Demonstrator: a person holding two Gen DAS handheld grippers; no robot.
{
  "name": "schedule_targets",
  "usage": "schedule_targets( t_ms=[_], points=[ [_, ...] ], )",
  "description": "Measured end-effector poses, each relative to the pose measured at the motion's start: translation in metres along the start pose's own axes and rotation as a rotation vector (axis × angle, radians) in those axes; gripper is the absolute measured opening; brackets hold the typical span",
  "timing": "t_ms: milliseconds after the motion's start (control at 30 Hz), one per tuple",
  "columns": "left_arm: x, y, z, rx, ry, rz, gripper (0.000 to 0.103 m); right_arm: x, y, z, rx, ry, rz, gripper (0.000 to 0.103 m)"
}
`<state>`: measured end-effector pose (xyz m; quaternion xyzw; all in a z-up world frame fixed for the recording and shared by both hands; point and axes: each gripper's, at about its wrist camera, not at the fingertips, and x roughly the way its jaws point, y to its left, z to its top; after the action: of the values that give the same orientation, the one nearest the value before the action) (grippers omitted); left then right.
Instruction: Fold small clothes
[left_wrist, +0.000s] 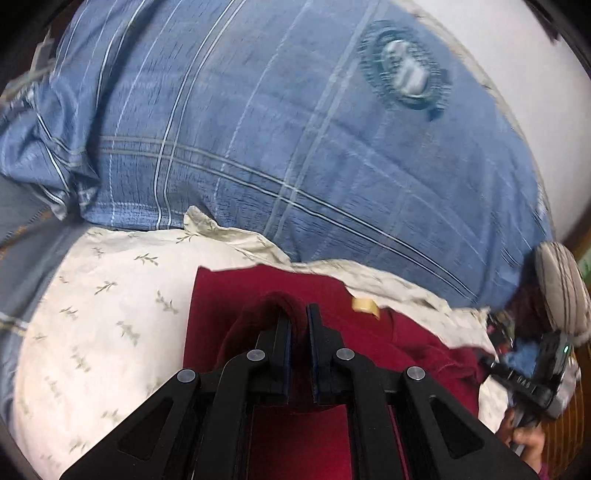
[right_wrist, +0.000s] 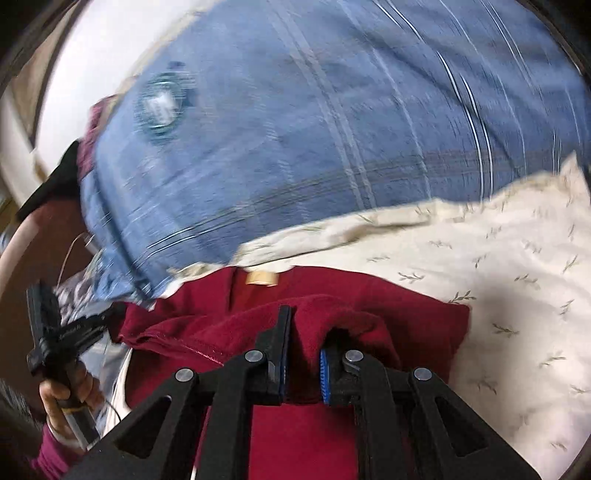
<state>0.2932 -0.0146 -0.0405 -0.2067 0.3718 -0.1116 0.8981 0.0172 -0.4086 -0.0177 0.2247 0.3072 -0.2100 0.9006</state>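
A maroon garment (left_wrist: 236, 295) lies on a cream leaf-print cloth (left_wrist: 110, 314), its tan neck label (left_wrist: 364, 305) facing up. In the left wrist view my left gripper (left_wrist: 298, 314) is shut on a raised fold of the maroon cloth. The right wrist view shows the same garment (right_wrist: 388, 295) and label (right_wrist: 262, 277). There my right gripper (right_wrist: 304, 332) is shut on a bunched edge of it, and the cloth drapes over the right finger. Both views are blurred by motion.
A blue striped bedcover (left_wrist: 295, 147) with a round emblem (left_wrist: 404, 70) fills the space behind the cream cloth (right_wrist: 498, 277). A person's hand (right_wrist: 62, 395) holds the other gripper's handle at the left edge. A grey striped round object (left_wrist: 561, 284) sits at the far right.
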Motion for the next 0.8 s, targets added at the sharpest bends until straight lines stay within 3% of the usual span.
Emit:
schedule_targets(
  t_ms=[67, 133, 200, 233, 300, 333, 367, 400, 467, 533, 600, 700, 767, 800],
  points=[
    [0.021, 0.008, 0.008, -0.052, 0.007, -0.024, 0.007, 0.017, -0.002, 0.002, -0.019, 0.021, -0.025, 0.013],
    [0.038, 0.011, 0.01, -0.045, 0.039, 0.005, 0.009, 0.026, -0.004, 0.006, -0.019, 0.057, -0.032, 0.016],
    [0.045, 0.015, 0.011, -0.041, 0.058, 0.017, 0.019, 0.02, -0.011, 0.009, 0.033, 0.065, 0.016, 0.02],
    [0.044, 0.016, 0.011, -0.036, 0.062, 0.013, 0.026, 0.013, -0.014, 0.009, 0.057, 0.049, 0.045, 0.027],
    [0.034, 0.017, 0.01, -0.011, 0.05, 0.024, 0.061, -0.01, -0.02, 0.007, 0.099, -0.025, 0.047, 0.051],
    [0.026, 0.017, 0.01, 0.003, 0.019, 0.03, 0.065, -0.022, -0.023, 0.003, 0.118, -0.075, 0.014, 0.074],
    [0.018, 0.018, 0.009, 0.012, -0.01, 0.03, 0.065, -0.034, -0.026, -0.001, 0.14, -0.124, -0.017, 0.078],
    [0.012, 0.018, 0.009, 0.021, -0.021, 0.021, 0.065, -0.042, -0.029, -0.004, 0.145, -0.138, -0.02, 0.078],
    [0.007, 0.018, 0.005, 0.036, -0.007, 0.013, 0.065, -0.044, -0.024, -0.007, 0.1, -0.099, -0.009, 0.066],
    [0.009, 0.018, 0.0, 0.043, 0.005, 0.029, 0.065, -0.038, -0.008, -0.008, 0.004, -0.071, -0.059, 0.059],
    [0.01, 0.018, -0.006, 0.057, 0.031, 0.063, 0.065, -0.026, 0.011, -0.006, -0.089, -0.047, -0.121, 0.059],
    [0.023, 0.015, -0.011, 0.092, 0.056, 0.132, 0.065, -0.007, 0.018, 0.002, -0.096, -0.026, -0.109, 0.059],
    [0.03, 0.011, -0.012, 0.119, 0.063, 0.174, 0.065, 0.007, 0.019, 0.009, -0.102, -0.02, -0.149, 0.059],
    [0.035, 0.008, -0.011, 0.159, 0.118, 0.144, 0.065, 0.011, 0.019, 0.012, -0.107, -0.019, -0.159, 0.059]
  ],
)
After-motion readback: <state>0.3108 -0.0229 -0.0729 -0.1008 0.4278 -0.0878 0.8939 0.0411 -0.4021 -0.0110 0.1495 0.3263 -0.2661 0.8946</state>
